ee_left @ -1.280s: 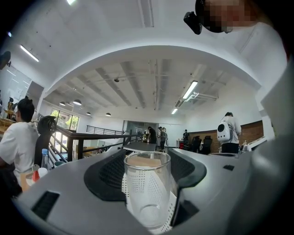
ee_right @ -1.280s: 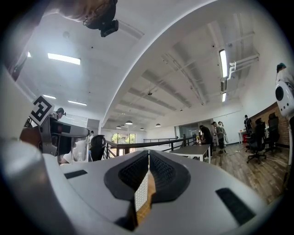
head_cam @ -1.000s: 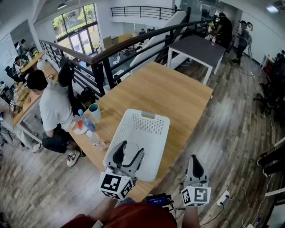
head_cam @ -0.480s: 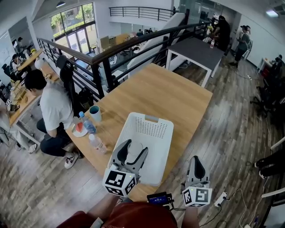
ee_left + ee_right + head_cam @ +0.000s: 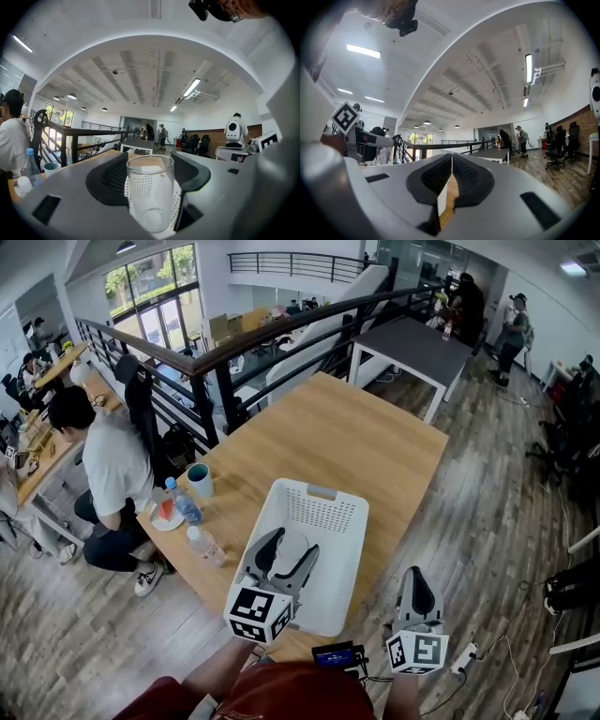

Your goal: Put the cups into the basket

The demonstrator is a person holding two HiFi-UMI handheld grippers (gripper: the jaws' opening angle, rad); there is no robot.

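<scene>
Over the basket (image 5: 339, 559) the left claw (image 5: 290, 543) clamps a clear cup (image 5: 150, 192), the right claw (image 5: 415, 579) closed empty, bottles (image 5: 204, 545) alongside.

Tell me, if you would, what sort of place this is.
Most likely an open-plan office, perhaps on a mezzanine. A black railing edges the floor, a wooden table and a grey table stand on wood flooring, and office chairs sit at the right.
</scene>
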